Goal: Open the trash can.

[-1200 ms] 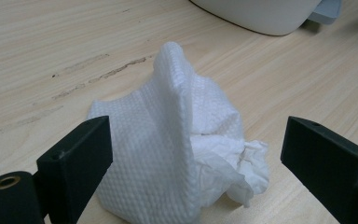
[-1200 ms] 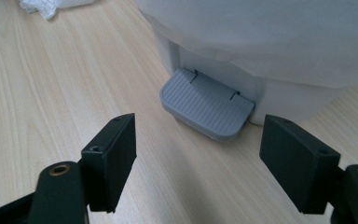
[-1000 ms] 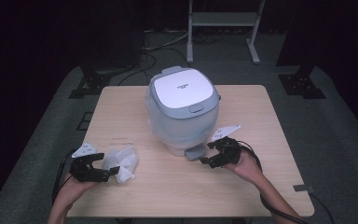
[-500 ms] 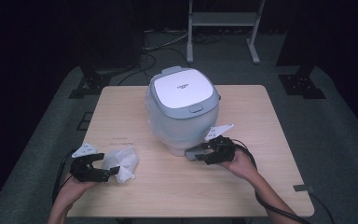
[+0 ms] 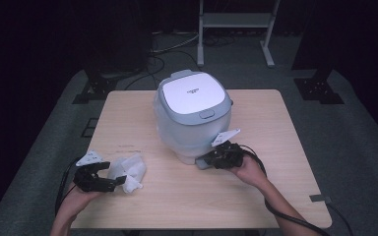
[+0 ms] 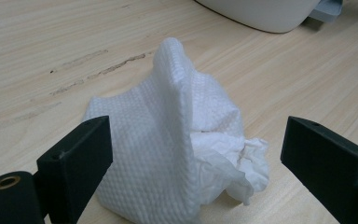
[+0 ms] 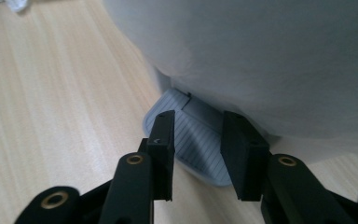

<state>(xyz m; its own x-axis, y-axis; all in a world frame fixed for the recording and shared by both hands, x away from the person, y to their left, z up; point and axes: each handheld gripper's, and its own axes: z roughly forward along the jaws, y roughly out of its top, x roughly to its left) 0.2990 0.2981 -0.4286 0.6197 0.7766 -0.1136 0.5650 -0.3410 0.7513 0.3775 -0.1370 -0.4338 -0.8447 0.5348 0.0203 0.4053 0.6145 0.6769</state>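
We see a grey ribbed tab (image 7: 193, 140) jutting out at table level from the foot of the rice cooker (image 5: 192, 115), on the cooker's near right side. Our right gripper (image 7: 196, 156) lies low on the table with a jaw on either side of this tab; its jaws have just been closing, and they now stand narrow about the tab, though we cannot tell whether the pads press on it. In the high view the right gripper (image 5: 215, 158) sits just beside the cooker's base, with the tab (image 5: 203, 161) poking out in front of it. The cooker stands upright near the middle of the table (image 5: 275, 128), its lid down. Well apart, near the table's front left, a crumpled white cloth (image 6: 177, 149) lies on the wood. Our left gripper (image 6: 196, 154) has its jaws wide open on either side of the cloth, the pads clear of it. In the high view the left gripper (image 5: 109, 178) rests low on the table beside the cloth (image 5: 128, 171).
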